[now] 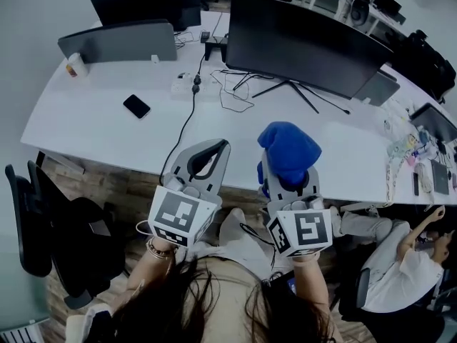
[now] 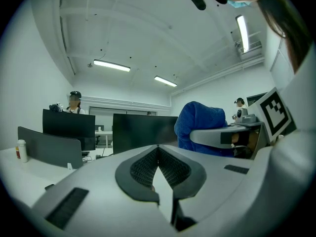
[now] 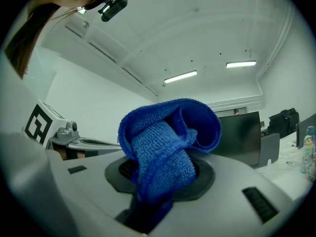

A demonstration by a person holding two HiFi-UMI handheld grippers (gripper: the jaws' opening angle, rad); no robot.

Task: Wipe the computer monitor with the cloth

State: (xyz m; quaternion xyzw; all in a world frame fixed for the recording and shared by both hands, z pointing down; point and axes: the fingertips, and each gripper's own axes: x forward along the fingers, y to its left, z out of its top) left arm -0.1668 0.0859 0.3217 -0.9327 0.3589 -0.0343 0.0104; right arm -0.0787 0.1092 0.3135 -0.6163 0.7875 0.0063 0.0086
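Office, white tabletop (image 1: pixel 107 113) bearing monitor (image 1: pixel 307 45) | we are holding left tool (image 1: pixel 224 144) pinched closed, empty | right tool (image 1: pixel 287 168) clamping blue cloth (image 1: pixel 289 147)

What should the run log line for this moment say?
phase: pre-wipe | right gripper: shut on blue cloth | left gripper: shut, empty | monitor: untouched, across the desk
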